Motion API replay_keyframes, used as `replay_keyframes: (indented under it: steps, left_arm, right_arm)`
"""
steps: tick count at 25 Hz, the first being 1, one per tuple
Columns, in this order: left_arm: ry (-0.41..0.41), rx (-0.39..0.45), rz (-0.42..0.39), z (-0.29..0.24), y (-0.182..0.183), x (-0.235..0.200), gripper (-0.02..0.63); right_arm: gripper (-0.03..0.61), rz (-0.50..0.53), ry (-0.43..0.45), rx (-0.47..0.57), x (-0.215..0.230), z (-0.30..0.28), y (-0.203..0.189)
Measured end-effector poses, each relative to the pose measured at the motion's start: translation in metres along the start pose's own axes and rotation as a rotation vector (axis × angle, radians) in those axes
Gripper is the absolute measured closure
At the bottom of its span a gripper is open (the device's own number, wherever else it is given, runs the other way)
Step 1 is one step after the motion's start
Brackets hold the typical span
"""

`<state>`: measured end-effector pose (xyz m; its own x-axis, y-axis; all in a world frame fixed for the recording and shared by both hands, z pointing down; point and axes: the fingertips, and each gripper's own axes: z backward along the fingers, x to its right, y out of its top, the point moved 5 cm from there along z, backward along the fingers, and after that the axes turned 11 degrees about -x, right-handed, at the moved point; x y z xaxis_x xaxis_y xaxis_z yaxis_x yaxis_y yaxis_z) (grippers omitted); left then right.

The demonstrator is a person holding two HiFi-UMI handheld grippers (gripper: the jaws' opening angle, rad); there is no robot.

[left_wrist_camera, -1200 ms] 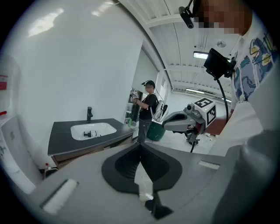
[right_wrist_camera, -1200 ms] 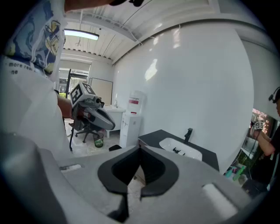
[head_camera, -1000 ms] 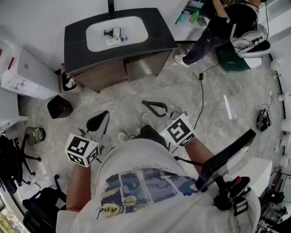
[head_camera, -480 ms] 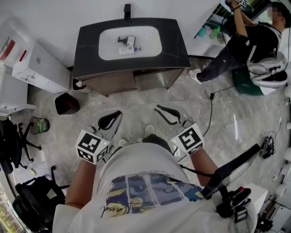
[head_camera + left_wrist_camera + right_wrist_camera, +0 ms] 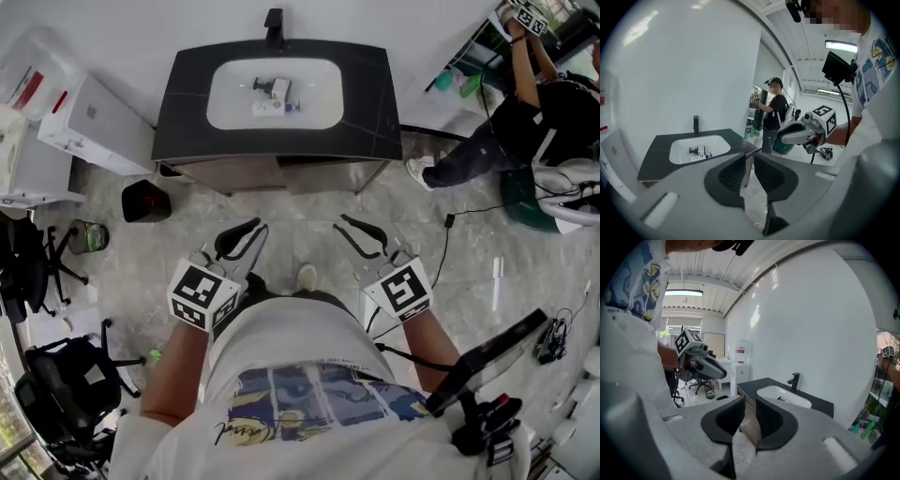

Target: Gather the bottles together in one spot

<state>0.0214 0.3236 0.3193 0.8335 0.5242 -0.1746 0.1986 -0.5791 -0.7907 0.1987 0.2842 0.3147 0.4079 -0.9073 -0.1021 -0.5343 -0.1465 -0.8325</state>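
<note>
Several small bottles (image 5: 272, 94) lie in the white basin (image 5: 225, 98) of a dark vanity ahead; the same bottles (image 5: 698, 151) are small in the left gripper view and bottles (image 5: 782, 399) barely show in the right gripper view. My left gripper (image 5: 244, 236) hangs over the floor short of the vanity. Its jaws have just been opening, and the left gripper (image 5: 750, 158) shows a narrow gap with nothing in it. Beside it my right gripper (image 5: 351, 231) is open and empty, and the right gripper (image 5: 749, 401) points at the vanity's corner.
A black faucet (image 5: 274, 19) stands behind the basin. A black bin (image 5: 142, 200) and a white cabinet (image 5: 94, 127) are left of the vanity. Another person (image 5: 525, 103) stands at a shelf with green bottles (image 5: 455, 82) on the right. A cable (image 5: 441, 253) runs over the floor.
Both grippers have moved forward over the floor toward the vanity, which now sits nearer and more centred. The left jaws have parted slightly.
</note>
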Motion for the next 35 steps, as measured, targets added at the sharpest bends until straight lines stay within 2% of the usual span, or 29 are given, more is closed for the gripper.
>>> replay_keyframes:
  steps: [8, 20, 27, 35]
  left_arm:
    - [-0.001, -0.032, 0.020, -0.024, 0.014, -0.025, 0.546]
    - [-0.076, -0.016, 0.007, -0.059, 0.057, -0.145, 0.546]
    - [-0.118, -0.032, 0.010, -0.069, 0.062, -0.214, 0.546]
    - [-0.124, -0.097, -0.057, -0.116, 0.062, -0.248, 0.543]
  right_arm:
    - [0.499, -0.037, 0.019, -0.015, 0.031, -0.028, -0.005]
    - [0.499, -0.065, -0.060, -0.077, 0.080, -0.112, 0.047]
    - [0.499, -0.071, -0.076, -0.106, 0.077, -0.173, 0.084]
    - [0.499, -0.103, -0.082, -0.153, 0.090, -0.195, 0.087]
